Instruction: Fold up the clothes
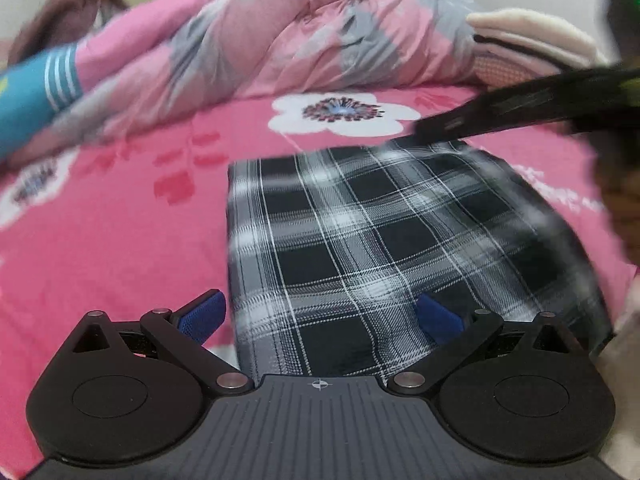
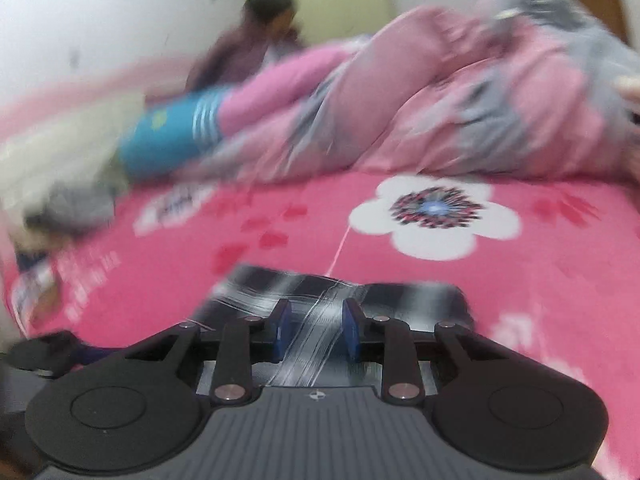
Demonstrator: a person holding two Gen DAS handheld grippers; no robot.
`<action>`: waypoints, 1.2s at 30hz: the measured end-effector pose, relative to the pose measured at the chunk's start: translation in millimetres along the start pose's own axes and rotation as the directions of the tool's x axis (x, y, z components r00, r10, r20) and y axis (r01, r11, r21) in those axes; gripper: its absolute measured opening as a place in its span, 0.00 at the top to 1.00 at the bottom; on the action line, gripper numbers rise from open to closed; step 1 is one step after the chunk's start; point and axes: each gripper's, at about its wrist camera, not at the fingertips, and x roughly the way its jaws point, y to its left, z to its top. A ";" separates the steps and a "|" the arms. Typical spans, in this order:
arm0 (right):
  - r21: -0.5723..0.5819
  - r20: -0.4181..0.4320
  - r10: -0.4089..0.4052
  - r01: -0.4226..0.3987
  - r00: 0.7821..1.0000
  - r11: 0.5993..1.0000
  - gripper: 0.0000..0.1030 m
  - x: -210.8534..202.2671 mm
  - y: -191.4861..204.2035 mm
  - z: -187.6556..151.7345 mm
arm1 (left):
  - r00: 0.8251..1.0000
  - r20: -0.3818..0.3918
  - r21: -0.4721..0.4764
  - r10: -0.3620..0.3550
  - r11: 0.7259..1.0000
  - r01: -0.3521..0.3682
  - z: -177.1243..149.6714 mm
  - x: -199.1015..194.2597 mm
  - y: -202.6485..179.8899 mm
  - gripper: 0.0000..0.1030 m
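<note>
Your left gripper had its blue fingers spread wide, one off the left edge of the plaid cloth and the other over its near right part; neither pad pressed on the fabric. The plaid cloth lay folded into a flat rectangle on the pink bed sheet, with a white flower print just beyond its far edge. Your right gripper entered the left wrist view from the right as a dark blurred bar over the far right corner of the cloth; whether it touched the cloth there cannot be told. In the right wrist view your right gripper had its fingers set narrowly apart, with a band of the plaid cloth visible in the gap between them. Blur hid whether the pads pinched the fabric, so that cannot be told. A pink and grey quilt lay bunched across the far side of the bed. A stack of folded pale clothes sat at the far right beside the quilt. A blue garment with white stripes lay at the quilt's left end. A person in a dark top was behind the quilt, near the wall.
</note>
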 end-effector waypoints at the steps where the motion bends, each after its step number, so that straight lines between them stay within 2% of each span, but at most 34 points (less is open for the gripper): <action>1: -0.026 -0.046 -0.004 0.003 0.999 1.000 0.71 18.2 -5.2 4.9 | 1.000 -0.007 -0.013 -0.011 1.000 0.010 -0.2 1.6 1.8 0.00; 4: -0.039 -0.146 -0.053 0.048 0.988 0.998 0.74 55.5 -33.7 14.1 | 0.999 -0.015 -0.036 -0.040 0.999 0.039 -2.8 3.0 6.1 0.00; 5: -0.020 -0.164 -0.078 0.076 0.983 0.997 0.79 62.3 -47.7 15.8 | 0.999 -0.018 -0.042 -0.047 0.998 0.046 -3.2 3.3 7.0 0.00; 6: 0.029 -0.172 -0.121 0.127 0.978 0.991 0.82 65.1 -66.8 18.1 | 0.998 -0.022 -0.047 -0.053 0.998 0.052 -3.2 3.8 8.0 0.00; 8: 0.115 -0.179 -0.189 0.212 0.966 0.971 0.81 62.1 -98.8 20.0 | 0.998 -0.027 -0.052 -0.063 0.997 0.061 -2.4 5.0 9.4 0.00; 10: 0.165 -0.156 -0.207 0.232 0.966 0.959 0.81 48.2 -112.3 20.1 | 0.997 -0.033 -0.053 -0.068 0.996 0.066 -1.5 5.2 10.1 0.00; 12: 0.185 -0.095 -0.139 0.155 0.986 0.971 0.81 28.8 -103.3 19.8 | 0.997 -0.040 -0.054 -0.070 0.996 0.068 0.1 6.3 10.5 0.00; 14: 0.190 -0.073 -0.019 0.033 0.997 0.981 0.81 23.5 -86.4 13.5 | 0.997 -0.045 -0.050 -0.066 0.997 0.064 1.4 6.3 9.6 0.00; 16: 0.183 -0.121 0.032 -0.009 0.992 0.983 0.83 37.3 -78.2 2.7 | 0.997 -0.048 -0.038 -0.057 0.998 0.055 2.7 5.4 7.7 0.00; 17: 0.178 -0.155 -0.010 0.038 0.988 0.983 0.94 45.0 -81.7 -3.8 | 0.997 -0.052 -0.031 -0.050 0.998 0.048 3.7 4.9 6.2 0.00; 18: 0.230 -0.139 -0.037 0.068 0.990 0.971 0.99 41.4 -91.4 -5.5 | 0.998 -0.055 -0.019 -0.041 0.999 0.040 5.0 4.4 4.2 0.00; 20: 0.321 -0.110 -0.088 0.119 0.990 0.939 0.97 33.1 -107.9 -8.7 | 0.998 -0.057 0.006 -0.022 1.000 0.022 7.0 3.1 0.3 0.00; 24: 0.268 -0.043 -0.129 0.135 0.991 0.954 0.97 -9.0 -80.3 -13.3 | 0.999 -0.054 0.024 0.000 1.000 0.001 7.4 1.6 -3.4 0.00; 25: 0.253 -0.025 -0.128 0.130 0.991 0.959 0.96 -19.2 -72.3 -14.9 | 0.998 -0.057 0.018 0.001 1.000 0.000 7.5 2.1 -3.1 0.00; 28: 0.191 0.009 -0.007 0.005 1.000 0.982 0.96 -37.6 -39.2 -31.9 | 0.997 -0.071 -0.002 0.001 1.000 -0.001 8.5 4.1 -1.8 0.00; 29: 0.178 -0.008 0.006 -0.005 1.000 0.984 0.96 -37.8 -35.5 -38.5 | 0.997 -0.075 -0.002 0.001 1.000 -0.001 9.0 4.4 -2.0 0.00; 32: 0.237 -0.054 -0.068 0.079 0.996 0.968 0.97 -36.6 -54.1 -60.3 | 0.996 -0.090 -0.002 0.004 1.000 -0.004 11.2 5.6 -3.1 0.00; 34: 0.366 -0.058 -0.160 0.170 0.985 0.915 0.94 -54.2 -73.0 -70.2 | 0.995 -0.099 0.002 0.016 1.000 -0.016 12.8 5.3 -5.5 0.00; 36: 0.419 -0.029 -0.219 0.211 0.975 0.883 0.93 -76.9 -78.2 -76.5 | 0.994 -0.101 0.008 0.028 1.000 -0.027 13.8 5.0 -7.8 0.00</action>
